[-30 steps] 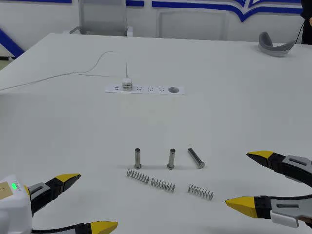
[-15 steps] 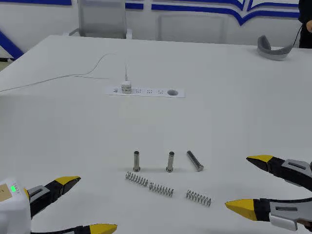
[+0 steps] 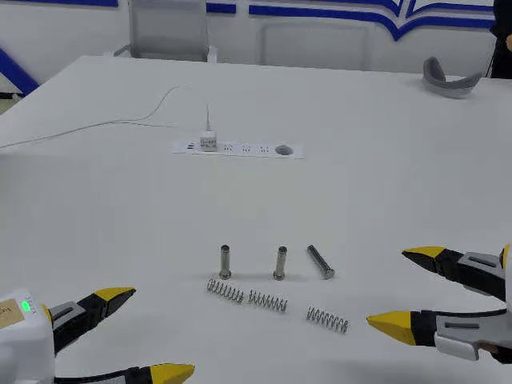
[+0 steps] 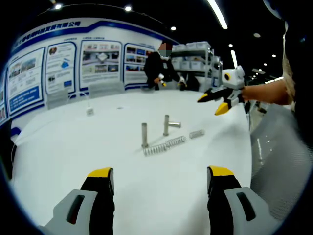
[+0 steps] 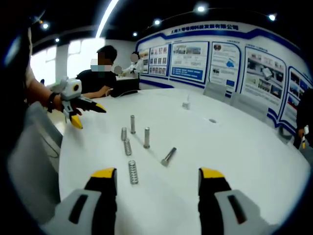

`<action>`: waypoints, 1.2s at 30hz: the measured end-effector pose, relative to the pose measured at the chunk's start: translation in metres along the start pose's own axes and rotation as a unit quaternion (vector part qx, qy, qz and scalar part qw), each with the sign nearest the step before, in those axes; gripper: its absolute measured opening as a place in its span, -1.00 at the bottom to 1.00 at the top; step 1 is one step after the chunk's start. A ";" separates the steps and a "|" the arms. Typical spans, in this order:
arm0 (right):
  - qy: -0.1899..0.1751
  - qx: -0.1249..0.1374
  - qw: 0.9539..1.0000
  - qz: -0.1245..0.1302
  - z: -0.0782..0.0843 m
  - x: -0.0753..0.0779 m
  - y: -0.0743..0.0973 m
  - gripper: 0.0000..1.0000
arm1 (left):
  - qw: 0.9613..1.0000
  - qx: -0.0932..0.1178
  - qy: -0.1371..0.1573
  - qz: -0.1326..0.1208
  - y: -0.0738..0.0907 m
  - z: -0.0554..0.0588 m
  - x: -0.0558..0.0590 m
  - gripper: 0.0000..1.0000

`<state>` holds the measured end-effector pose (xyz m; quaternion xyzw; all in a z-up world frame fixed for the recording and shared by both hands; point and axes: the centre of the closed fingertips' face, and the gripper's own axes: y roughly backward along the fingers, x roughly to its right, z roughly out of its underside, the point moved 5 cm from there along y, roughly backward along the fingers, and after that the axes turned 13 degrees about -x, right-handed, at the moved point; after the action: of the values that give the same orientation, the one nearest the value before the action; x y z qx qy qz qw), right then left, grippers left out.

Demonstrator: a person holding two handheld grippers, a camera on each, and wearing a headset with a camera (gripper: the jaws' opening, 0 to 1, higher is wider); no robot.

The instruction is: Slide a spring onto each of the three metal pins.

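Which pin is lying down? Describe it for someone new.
On the white table, nearer than the power strip, three springs lie in a line with three pins just behind them. It is the rightmost pin, nearest the right gripper. Its two neighbours stand upright; it lies on its side.

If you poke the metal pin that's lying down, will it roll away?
Probably yes: the lying pin looks round and smooth on a flat table, so it may roll. Its wider head would likely curve its path. Being metal, probably stiff.
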<state>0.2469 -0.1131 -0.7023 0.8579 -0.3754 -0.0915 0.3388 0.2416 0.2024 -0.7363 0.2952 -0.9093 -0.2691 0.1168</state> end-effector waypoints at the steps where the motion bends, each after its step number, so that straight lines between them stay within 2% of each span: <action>1: 0.000 0.000 1.000 0.001 -0.001 0.001 0.000 0.37 | 1.000 0.000 0.000 0.000 0.000 0.000 0.000 0.58; 15: -0.002 -0.010 1.000 0.015 -0.019 0.014 -0.019 0.25 | 1.000 0.001 0.003 0.002 0.000 0.000 0.003 0.57; 17: -0.006 -0.016 1.000 0.021 -0.022 0.017 -0.023 0.22 | 1.000 0.001 0.005 0.003 0.000 0.001 0.003 0.57; 21: -0.011 -0.022 1.000 0.018 -0.031 0.018 -0.031 0.17 | 1.000 0.001 0.006 0.003 0.001 0.001 0.003 0.56; 36: -0.034 -0.058 0.997 0.044 -0.049 0.034 -0.065 -0.15 | 1.000 0.001 0.008 0.004 0.000 0.001 0.004 0.54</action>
<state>0.3287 -0.0808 -0.7040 0.8159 -0.4179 -0.1274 0.3787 0.2383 0.2003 -0.7369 0.2940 -0.9096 -0.2657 0.1249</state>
